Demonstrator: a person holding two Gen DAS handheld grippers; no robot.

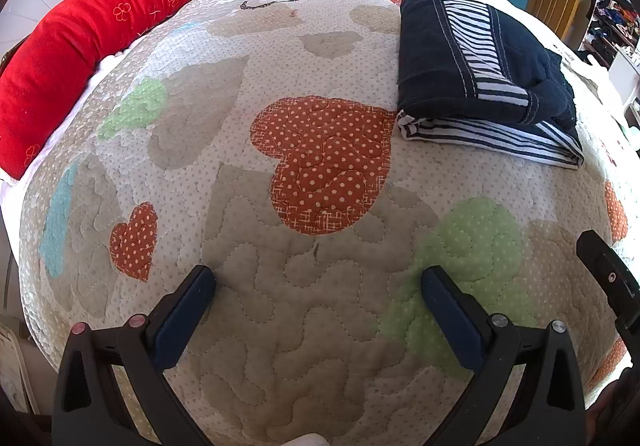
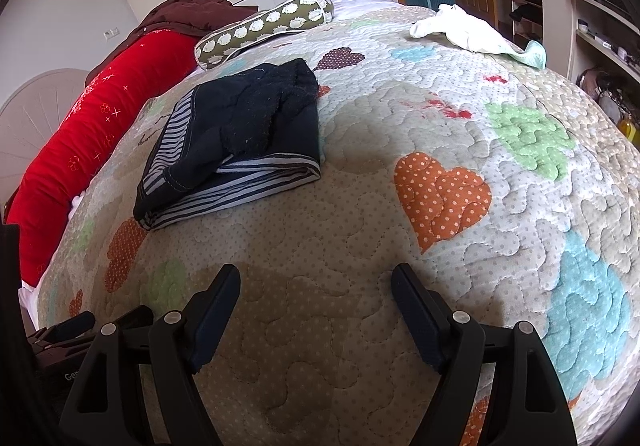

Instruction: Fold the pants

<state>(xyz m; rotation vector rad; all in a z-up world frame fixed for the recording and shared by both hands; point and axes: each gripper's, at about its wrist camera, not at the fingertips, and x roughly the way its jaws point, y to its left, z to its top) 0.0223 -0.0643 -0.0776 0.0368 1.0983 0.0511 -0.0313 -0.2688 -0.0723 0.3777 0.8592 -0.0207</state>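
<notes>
The left claw (image 1: 318, 278) hangs over bare quilt with its two dark-blue padded fingers (image 1: 182, 316) spread wide and nothing between them. The right claw (image 2: 316, 278) is likewise spread wide and empty, poised above the same heart-patterned quilted bedspread (image 2: 440, 266). Neither touches any cloth. Outward from the left claw, toward about one o'clock and well apart from it, lies the navy pair of pants with striped blue-and-white lining (image 1: 480, 74). From the right claw the same bundle (image 2: 240, 142) sits toward about eleven o'clock, again well clear of the fingers. The pants rest as a compact, layered packet, with edges roughly stacked and a striped band turned out along one side. The top layer looks a little rumpled at its far end. Judging from this, the folding seems essentially done and released; at most a small tidy of that loose upper flap may be left. Farther out, a long red bolster (image 1: 80, 46) runs along the bed's edge at about ten o'clock in the left view. An olive cushion with pale scalloped dots (image 2: 264, 26) lies beyond the pants. A white crumpled garment (image 2: 464, 28) sits near the far corner at about one o'clock in the right view.
</notes>
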